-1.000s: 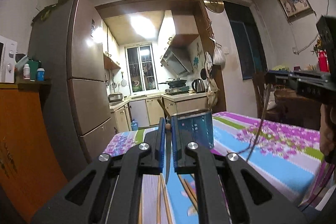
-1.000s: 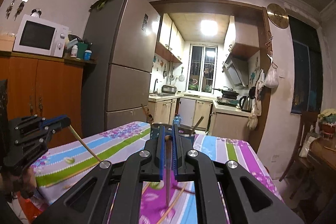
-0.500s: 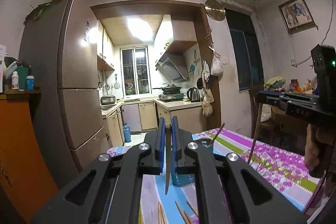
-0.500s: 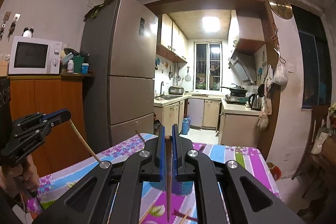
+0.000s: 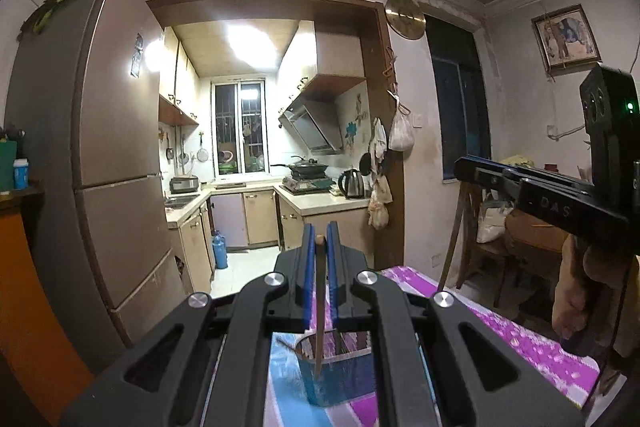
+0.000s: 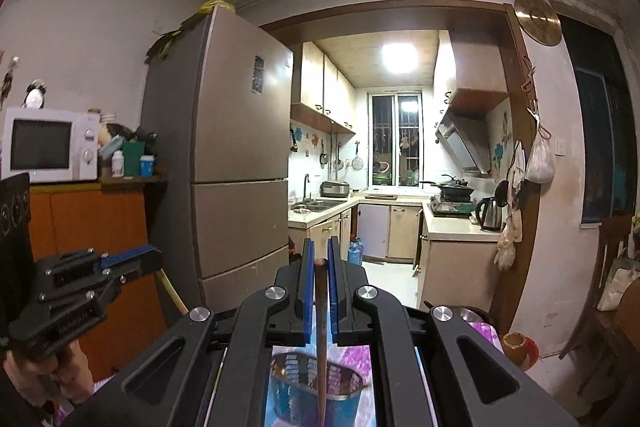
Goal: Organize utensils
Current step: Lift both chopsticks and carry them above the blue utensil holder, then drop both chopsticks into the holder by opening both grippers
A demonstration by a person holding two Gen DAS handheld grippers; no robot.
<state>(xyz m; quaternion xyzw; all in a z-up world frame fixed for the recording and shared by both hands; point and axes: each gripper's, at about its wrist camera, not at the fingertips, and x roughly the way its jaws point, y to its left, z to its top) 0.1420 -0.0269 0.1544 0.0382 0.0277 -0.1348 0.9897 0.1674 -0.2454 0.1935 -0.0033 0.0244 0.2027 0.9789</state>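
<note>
My left gripper (image 5: 319,241) is shut on a wooden chopstick (image 5: 319,311) that hangs down over a shiny metal cup (image 5: 336,375) on the flowered tablecloth (image 5: 532,343). My right gripper (image 6: 319,261) is shut on a darker chopstick (image 6: 321,339) whose lower end points into the same cup (image 6: 312,387). In the left wrist view the right gripper (image 5: 464,163) is at the right with its chopstick (image 5: 450,251) hanging down. In the right wrist view the left gripper (image 6: 154,255) is at the left with its chopstick (image 6: 172,293).
A tall fridge (image 6: 236,163) stands at the left of the kitchen doorway. An orange cabinet (image 6: 92,247) carries a microwave (image 6: 44,145). A wooden chair (image 5: 476,239) stands beyond the table at the right. A small pot (image 6: 518,349) sits on the floor by the doorway.
Both grippers have risen and come in over the cup, each holding its chopstick. The cup now lies below the fingers in both views, and the table has dropped low in the frame.
</note>
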